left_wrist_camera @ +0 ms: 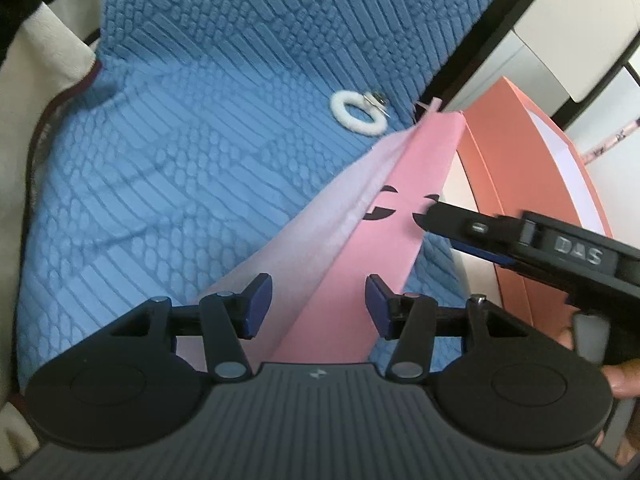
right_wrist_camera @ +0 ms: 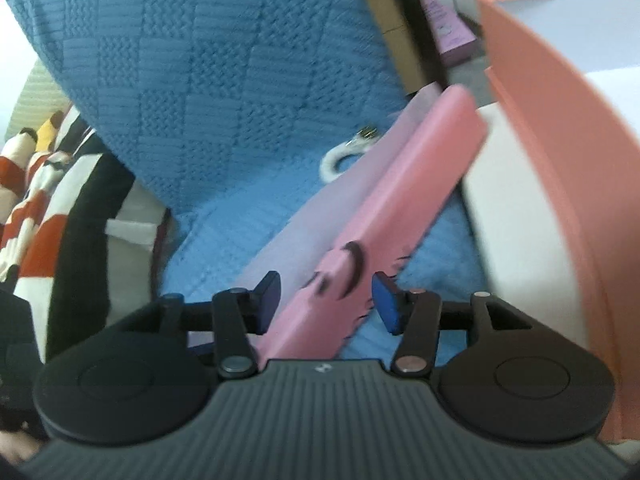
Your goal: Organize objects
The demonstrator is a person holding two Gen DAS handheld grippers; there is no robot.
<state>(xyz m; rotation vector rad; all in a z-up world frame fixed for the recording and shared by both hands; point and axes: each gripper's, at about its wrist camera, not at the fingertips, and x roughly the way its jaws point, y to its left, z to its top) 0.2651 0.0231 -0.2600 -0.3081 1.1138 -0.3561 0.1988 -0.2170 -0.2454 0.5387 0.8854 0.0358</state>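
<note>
A flat pink pouch with black curved marks and a paler pink flap lies slanted on a blue textured cushion, its far end against a salmon box. My left gripper stands open over the pouch's near end, the pads not pressing on it. My right gripper is open too, with the pouch running between its pads and a gap on each side. In the left wrist view the right gripper's fingers reach in from the right beside the black marks. A white fluffy ring with a metal clip rests on the cushion.
The salmon box with its white inside fills the right side. A striped black, white and orange cloth lies to the left, and a beige cloth borders the cushion. A purple box and a black frame stand behind.
</note>
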